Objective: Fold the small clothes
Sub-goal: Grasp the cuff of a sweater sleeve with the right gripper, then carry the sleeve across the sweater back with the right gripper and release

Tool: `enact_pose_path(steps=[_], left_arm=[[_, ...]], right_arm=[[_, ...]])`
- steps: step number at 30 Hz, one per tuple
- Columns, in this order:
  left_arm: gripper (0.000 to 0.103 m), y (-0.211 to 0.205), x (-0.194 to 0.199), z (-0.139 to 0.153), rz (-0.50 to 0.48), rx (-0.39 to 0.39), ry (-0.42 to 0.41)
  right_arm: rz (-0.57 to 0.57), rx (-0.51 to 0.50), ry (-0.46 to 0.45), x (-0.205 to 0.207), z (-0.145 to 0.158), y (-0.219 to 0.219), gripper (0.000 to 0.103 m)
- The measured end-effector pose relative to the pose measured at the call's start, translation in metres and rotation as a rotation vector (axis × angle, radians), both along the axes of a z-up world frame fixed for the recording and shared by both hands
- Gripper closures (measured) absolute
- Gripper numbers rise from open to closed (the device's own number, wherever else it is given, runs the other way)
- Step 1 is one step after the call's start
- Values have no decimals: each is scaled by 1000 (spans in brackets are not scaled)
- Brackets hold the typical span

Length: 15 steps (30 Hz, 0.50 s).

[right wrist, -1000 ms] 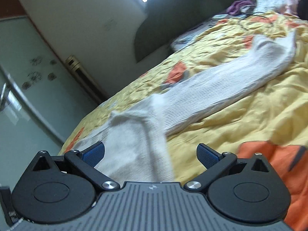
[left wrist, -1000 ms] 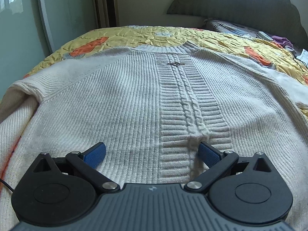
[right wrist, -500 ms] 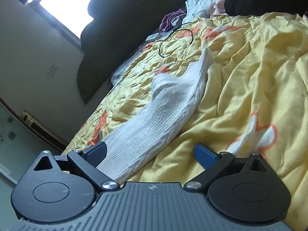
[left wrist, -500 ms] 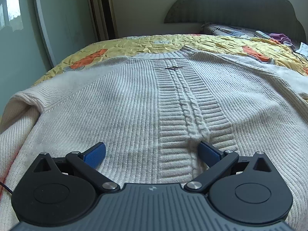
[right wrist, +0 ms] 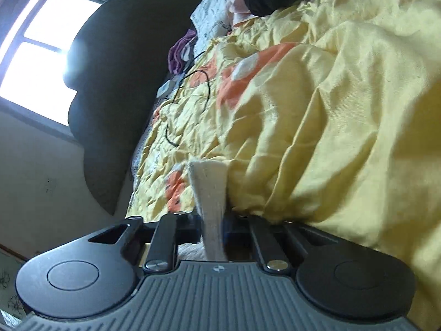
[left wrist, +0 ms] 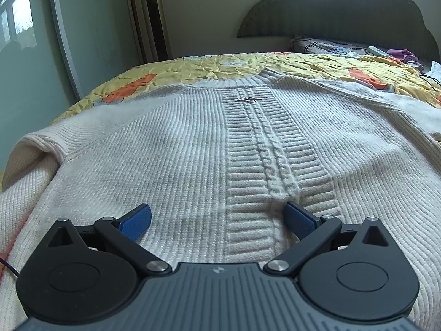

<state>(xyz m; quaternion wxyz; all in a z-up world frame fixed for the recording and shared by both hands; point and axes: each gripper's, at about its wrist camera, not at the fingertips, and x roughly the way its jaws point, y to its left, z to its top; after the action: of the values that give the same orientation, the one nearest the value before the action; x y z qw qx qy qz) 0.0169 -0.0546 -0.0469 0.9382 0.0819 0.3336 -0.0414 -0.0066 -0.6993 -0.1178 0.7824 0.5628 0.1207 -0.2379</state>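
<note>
A cream knitted sweater (left wrist: 193, 149) with a cable band down the middle lies spread flat on the yellow bedspread (left wrist: 215, 66), neck away from me. My left gripper (left wrist: 217, 218) is open and rests low on the sweater near its hem, with a blue pad on each side of the cable band. In the right wrist view my right gripper (right wrist: 213, 220) is shut on the cuff end of the sweater's sleeve (right wrist: 210, 190), which sticks up between the fingers above the yellow bedspread (right wrist: 330, 127).
A dark headboard (left wrist: 344, 8) stands at the far end with pillows and purple cloth (left wrist: 399, 53) under it. A black cable (right wrist: 190, 102) loops on the bedspread. A tall heater (left wrist: 153, 19) and a glass door (left wrist: 30, 55) stand beyond the bed's left edge.
My right gripper slid along the sleeve to its cuff and closed on it, tilting as it went. The left gripper stayed open on the sweater and pitched up slightly.
</note>
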Motion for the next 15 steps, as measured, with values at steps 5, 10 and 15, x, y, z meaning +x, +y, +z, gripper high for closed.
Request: enact_pose_path(steps=[5, 10, 15], left_arm=[[0, 0, 0, 0, 0, 0, -1], [0, 0, 0, 0, 0, 0, 0], [0, 0, 1, 2, -3, -1, 8]], right_arm=[[36, -86, 49, 17, 4, -2, 95], [-12, -110, 2, -3, 18, 19, 90], [34, -213, -66, -17, 52, 43, 90]])
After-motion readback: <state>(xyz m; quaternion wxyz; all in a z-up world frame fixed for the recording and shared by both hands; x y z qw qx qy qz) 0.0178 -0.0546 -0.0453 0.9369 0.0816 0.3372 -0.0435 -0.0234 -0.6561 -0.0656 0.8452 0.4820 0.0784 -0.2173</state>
